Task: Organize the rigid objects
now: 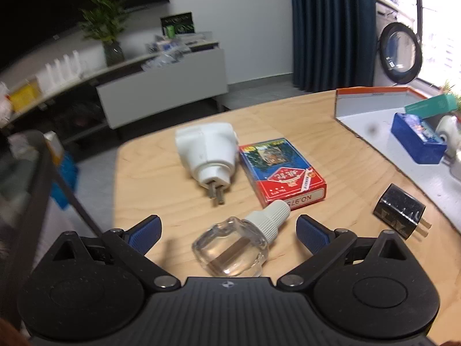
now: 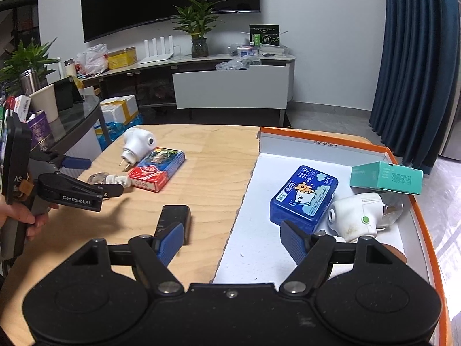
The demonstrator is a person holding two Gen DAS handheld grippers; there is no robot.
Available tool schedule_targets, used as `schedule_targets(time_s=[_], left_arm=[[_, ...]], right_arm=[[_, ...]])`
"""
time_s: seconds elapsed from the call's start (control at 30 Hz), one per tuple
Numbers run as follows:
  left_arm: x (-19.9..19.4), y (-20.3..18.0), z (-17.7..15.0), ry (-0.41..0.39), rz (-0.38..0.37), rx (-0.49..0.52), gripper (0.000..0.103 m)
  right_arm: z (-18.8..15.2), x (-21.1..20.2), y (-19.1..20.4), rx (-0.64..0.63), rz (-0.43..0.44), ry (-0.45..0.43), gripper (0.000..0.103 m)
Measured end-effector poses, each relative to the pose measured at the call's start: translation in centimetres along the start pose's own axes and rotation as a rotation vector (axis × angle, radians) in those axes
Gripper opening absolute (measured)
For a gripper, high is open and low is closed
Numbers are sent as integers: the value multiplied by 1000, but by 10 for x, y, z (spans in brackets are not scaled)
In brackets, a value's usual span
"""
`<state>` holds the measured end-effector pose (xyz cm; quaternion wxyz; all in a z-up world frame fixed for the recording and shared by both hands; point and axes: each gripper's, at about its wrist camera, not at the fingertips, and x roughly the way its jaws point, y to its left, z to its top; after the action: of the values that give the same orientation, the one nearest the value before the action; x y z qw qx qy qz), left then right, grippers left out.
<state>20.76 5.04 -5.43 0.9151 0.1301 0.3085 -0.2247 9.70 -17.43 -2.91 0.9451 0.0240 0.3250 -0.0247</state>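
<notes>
On the table point(image 2: 207, 155), my left gripper point(image 1: 227, 226) sits at lower centre of the left wrist view with the refill bottle point(image 1: 233, 245) lying between its spread fingers. Above it, mid-frame, the plug-in heater point(image 1: 206, 155) lies just left of the card box point(image 1: 281, 171); the charger point(image 1: 399, 212) rests apart at right. In the right wrist view the tray point(image 2: 331, 141) fills the right half, with a tin point(image 2: 304, 197), a carton point(image 2: 386, 177) and a second heater point(image 2: 355, 216) inside it.

Both wrist views low, forward; share table point(image 1: 178, 201).
</notes>
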Motion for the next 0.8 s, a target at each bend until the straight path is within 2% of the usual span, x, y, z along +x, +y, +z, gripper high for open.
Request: schedule_targets(time_s=[0.07, 0.13, 0.23, 0.33, 0.4, 0.47, 0.57, 0.6, 0.7, 0.8], left_arm=[[4, 2, -4, 13, -50, -18, 102], [2, 1, -9, 25, -102, -36, 95], [-7, -5, -13, 29, -169, -43, 94], [-17, -11, -15, 53, -181, -57, 90], [-22, -13, -15, 55, -170, -71, 89], [-22, -16, -14, 37, -121, -56, 88], [-10, -13, -13, 33, -92, -55, 85], [-9, -13, -12, 20, -86, -45, 80], [-11, -13, -11, -7, -75, -38, 51], [-16, -12, -13, 0, -83, -59, 51]], right_arm=[[1, 1, 2, -5, -7, 1, 87], [4, 2, 3, -7, -12, -4, 87], [7, 5, 5, -2, -14, -9, 88], [8, 7, 8, -4, -12, -13, 88], [8, 9, 11, -9, -9, -11, 88], [8, 9, 14, -13, -3, -9, 88], [8, 10, 19, -18, 0, -6, 88], [9, 10, 20, -22, 1, -6, 88], [11, 9, 24, -31, 0, -11, 88], [14, 11, 27, -28, 3, -16, 88]])
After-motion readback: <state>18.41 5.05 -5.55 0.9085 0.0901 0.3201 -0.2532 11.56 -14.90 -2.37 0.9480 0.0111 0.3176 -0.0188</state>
